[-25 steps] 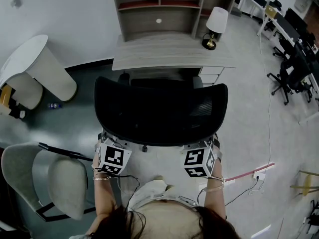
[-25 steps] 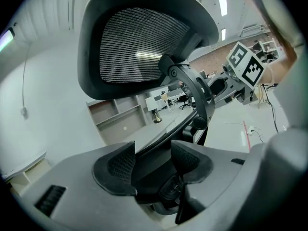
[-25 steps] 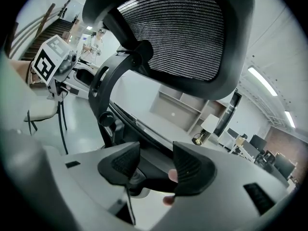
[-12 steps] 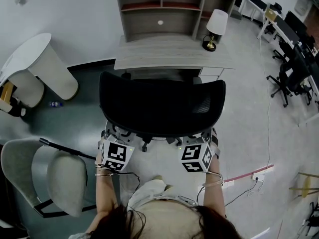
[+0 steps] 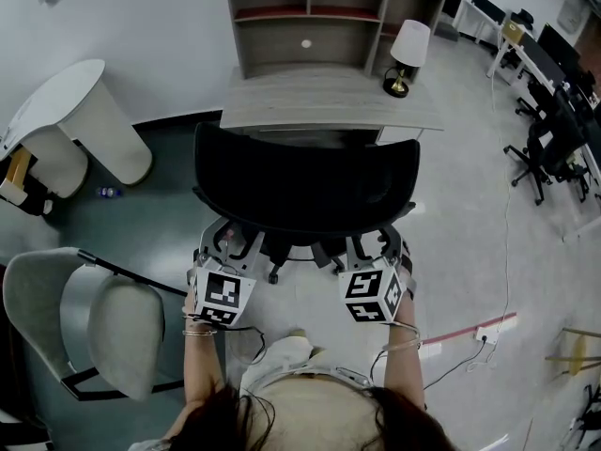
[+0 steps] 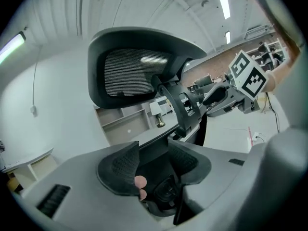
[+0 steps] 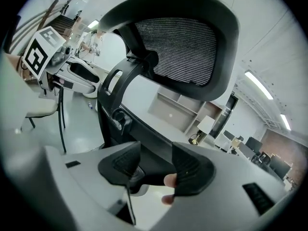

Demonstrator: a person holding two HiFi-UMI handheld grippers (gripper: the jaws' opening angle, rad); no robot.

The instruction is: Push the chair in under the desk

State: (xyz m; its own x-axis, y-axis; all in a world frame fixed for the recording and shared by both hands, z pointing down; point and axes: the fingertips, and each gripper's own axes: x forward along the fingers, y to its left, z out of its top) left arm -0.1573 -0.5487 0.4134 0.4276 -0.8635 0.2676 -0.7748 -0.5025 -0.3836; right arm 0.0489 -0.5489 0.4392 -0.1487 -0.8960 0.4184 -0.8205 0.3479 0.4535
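**Chair up against the desk, both grippers wide behind it**

Here's the black mesh chair (image 5: 305,191), backrest right up at the front edge of the wood-grain desk (image 5: 282,101), seat tucked out of sight beneath it. The left gripper (image 5: 228,244) sits low behind the backrest on its left side. Its jaws have just been closing a touch, yet they stand well apart with nothing clamped between the pads, only the chair's back frame beyond the gap. Over to the right gripper (image 5: 372,244), level with its partner on the other side: jaws spread as well, gripping nothing and facing the curved back support. Whether either tip touches the chair, can't tell. On the desk's far right corner a white-shaded lamp (image 5: 407,45) stands upright
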